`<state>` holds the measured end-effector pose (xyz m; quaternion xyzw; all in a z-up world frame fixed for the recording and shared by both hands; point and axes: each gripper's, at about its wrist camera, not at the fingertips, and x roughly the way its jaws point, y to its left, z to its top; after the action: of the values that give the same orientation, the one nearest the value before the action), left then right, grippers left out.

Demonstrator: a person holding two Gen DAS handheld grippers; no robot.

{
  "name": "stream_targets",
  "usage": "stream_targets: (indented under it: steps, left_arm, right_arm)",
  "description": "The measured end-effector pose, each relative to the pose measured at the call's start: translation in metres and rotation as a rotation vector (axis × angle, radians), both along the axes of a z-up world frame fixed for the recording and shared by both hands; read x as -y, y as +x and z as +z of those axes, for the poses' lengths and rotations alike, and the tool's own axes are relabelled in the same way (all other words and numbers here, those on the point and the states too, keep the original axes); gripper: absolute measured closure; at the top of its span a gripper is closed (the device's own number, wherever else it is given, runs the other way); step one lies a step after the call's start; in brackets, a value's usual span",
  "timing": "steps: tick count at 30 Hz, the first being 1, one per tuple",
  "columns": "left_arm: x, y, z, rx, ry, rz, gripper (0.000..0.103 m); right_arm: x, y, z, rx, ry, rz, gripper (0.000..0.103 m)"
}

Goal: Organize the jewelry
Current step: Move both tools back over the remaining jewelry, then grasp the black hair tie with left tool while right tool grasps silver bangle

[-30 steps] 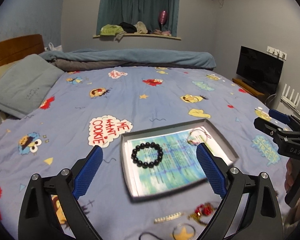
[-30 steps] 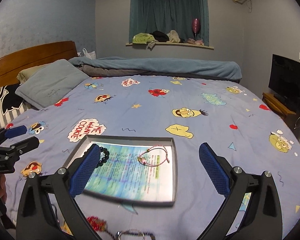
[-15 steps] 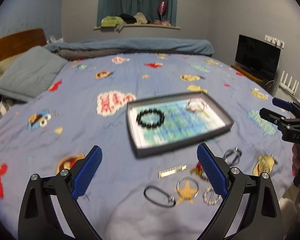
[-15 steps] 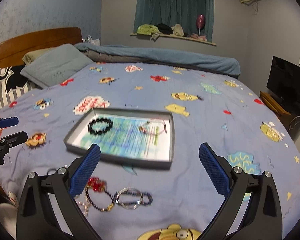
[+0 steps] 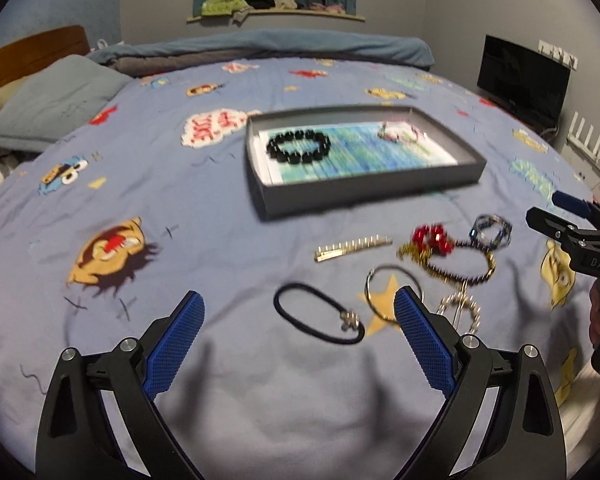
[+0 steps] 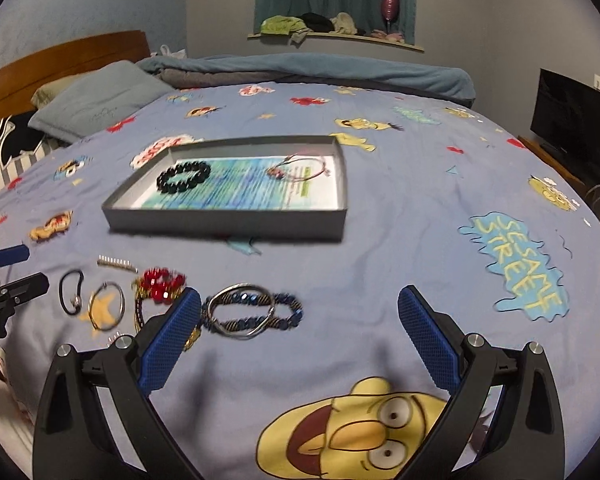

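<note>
Both grippers, left and right, spread empty above loose beaded bracelets; grey tray beyond

The left gripper hangs above the near part of the bed with its blue-padded fingers spread wide and nothing between them. The right gripper hangs likewise near the bed's near edge, fingers wide apart and empty, pointing forward and slightly downward.
</note>
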<state>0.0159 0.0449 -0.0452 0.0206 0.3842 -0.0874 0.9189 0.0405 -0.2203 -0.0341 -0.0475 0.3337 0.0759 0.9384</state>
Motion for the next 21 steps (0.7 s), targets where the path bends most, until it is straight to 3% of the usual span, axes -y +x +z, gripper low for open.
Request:
stream_targets:
  steps: [7,9,10,13,15,17,21]
  left_arm:
    - [0.001,0.003,-0.019,-0.039,-0.003,-0.009,0.010]
    - [-0.002,0.000,-0.015,-0.017,-0.019,-0.013,0.011]
    - [-0.003,-0.001,-0.014,-0.008,-0.015,-0.011,0.015]
    - [-0.004,0.000,-0.016,-0.022,-0.027,-0.035,0.047]
    - [-0.003,0.002,-0.020,-0.047,-0.032,-0.046,0.052]
    - [-0.001,0.005,-0.024,-0.066,-0.023,-0.060,0.064]
    - [0.002,0.010,-0.029,-0.078,-0.007,-0.067,0.069]
  right_arm:
    - [-0.013,-0.001,-0.022,0.009,-0.032,0.053,0.006]
    - [-0.014,0.000,-0.025,0.005,-0.024,0.071,0.006]
    - [-0.016,0.001,-0.026,0.003,-0.023,0.077,0.006]
    - [-0.019,0.003,-0.029,-0.006,-0.014,0.097,0.012]
    - [-0.019,0.005,-0.030,-0.016,-0.009,0.105,0.015]
    - [-0.019,0.007,-0.031,-0.023,-0.002,0.109,0.020]
    - [-0.019,0.011,-0.033,-0.040,0.017,0.127,0.032]
